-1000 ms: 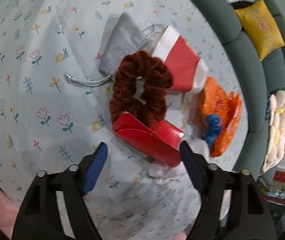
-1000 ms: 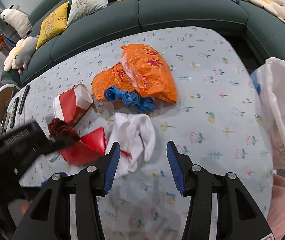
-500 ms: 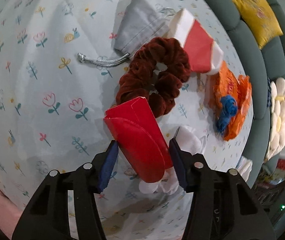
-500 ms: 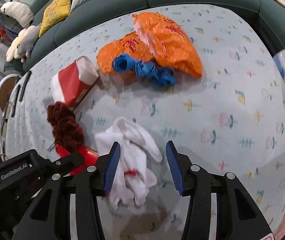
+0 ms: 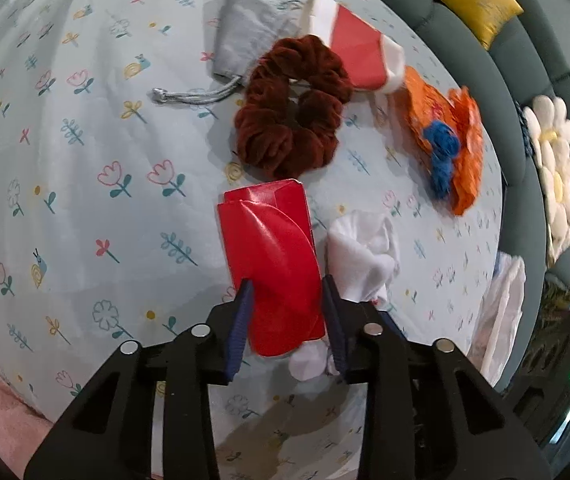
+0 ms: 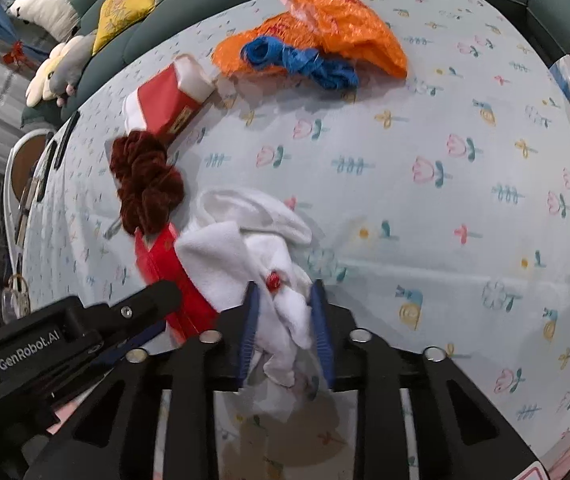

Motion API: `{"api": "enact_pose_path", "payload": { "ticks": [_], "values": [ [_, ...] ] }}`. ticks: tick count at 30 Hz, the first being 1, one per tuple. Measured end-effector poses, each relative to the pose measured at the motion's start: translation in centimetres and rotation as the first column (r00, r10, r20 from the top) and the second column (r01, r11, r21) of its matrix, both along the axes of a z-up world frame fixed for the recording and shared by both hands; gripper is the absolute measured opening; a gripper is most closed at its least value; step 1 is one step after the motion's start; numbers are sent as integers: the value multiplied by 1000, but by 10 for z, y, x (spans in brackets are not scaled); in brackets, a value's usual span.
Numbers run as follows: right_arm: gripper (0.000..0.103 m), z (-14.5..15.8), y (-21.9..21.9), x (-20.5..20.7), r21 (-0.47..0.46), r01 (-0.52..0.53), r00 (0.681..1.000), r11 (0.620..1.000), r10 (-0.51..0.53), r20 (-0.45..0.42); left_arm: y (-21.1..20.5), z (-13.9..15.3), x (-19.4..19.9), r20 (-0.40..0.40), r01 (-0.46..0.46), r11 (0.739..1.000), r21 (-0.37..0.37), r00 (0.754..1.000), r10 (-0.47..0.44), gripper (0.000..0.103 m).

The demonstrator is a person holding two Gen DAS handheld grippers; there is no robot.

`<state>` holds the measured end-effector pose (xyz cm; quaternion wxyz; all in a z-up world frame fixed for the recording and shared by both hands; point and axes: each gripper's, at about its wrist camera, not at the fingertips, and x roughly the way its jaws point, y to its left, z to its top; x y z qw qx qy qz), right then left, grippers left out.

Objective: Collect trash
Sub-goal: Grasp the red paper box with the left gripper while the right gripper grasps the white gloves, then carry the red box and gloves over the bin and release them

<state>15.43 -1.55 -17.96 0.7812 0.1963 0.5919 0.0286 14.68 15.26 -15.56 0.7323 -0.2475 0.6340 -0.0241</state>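
My left gripper point(image 5: 288, 312) is shut on a flattened red carton point(image 5: 273, 264), which also shows in the right wrist view point(image 6: 165, 280). My right gripper point(image 6: 285, 320) is shut on a crumpled white tissue point(image 6: 257, 256), which lies just right of the carton in the left wrist view point(image 5: 365, 256). Farther off lie a red and white box point(image 6: 169, 100), an orange plastic bag point(image 6: 325, 28) and a blue crumpled piece point(image 6: 301, 60).
A dark red scrunchie point(image 5: 293, 104) and a grey drawstring pouch point(image 5: 241, 36) lie beyond the carton. A white plastic bag point(image 5: 501, 308) hangs at the table's right edge. A teal sofa point(image 5: 485, 52) with cushions curves round the far side.
My left gripper closed on the red carton and turned it end-on. My right gripper moved down over the white tissue and closed on it.
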Motion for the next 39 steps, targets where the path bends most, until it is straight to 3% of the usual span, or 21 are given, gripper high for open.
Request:
{"api": "enact_pose_path", "payload": {
  "ticks": [2, 5, 11, 21, 31, 39],
  "values": [
    [8, -2, 1, -5, 3, -17, 1000, 1000, 17, -4, -4, 0, -2, 15, 26, 1000, -10, 1000, -26, 24],
    [5, 0, 1, -13, 6, -27, 1000, 1000, 27, -2, -9, 3, -7, 35, 64, 998, -27, 997, -63, 14],
    [5, 19, -10, -24, -9, -11, 999, 1000, 11, 53, -22, 18, -11, 81, 107, 993, -42, 991, -104, 3],
    [5, 69, -72, -43, -22, 126, 974, 992, -120, 194, -72, 61, -19, 190, 220, 974, -49, 960, -208, 1],
    [5, 106, -157, -72, -8, 286, 916, 958, -270, 295, -153, 107, -21, 297, 374, 927, -20, 888, -352, 1],
    [5, 117, -241, -101, 8, 431, 851, 902, -409, 330, -255, 137, -24, 375, 533, 846, 3, 784, -495, 0]
  ]
}}
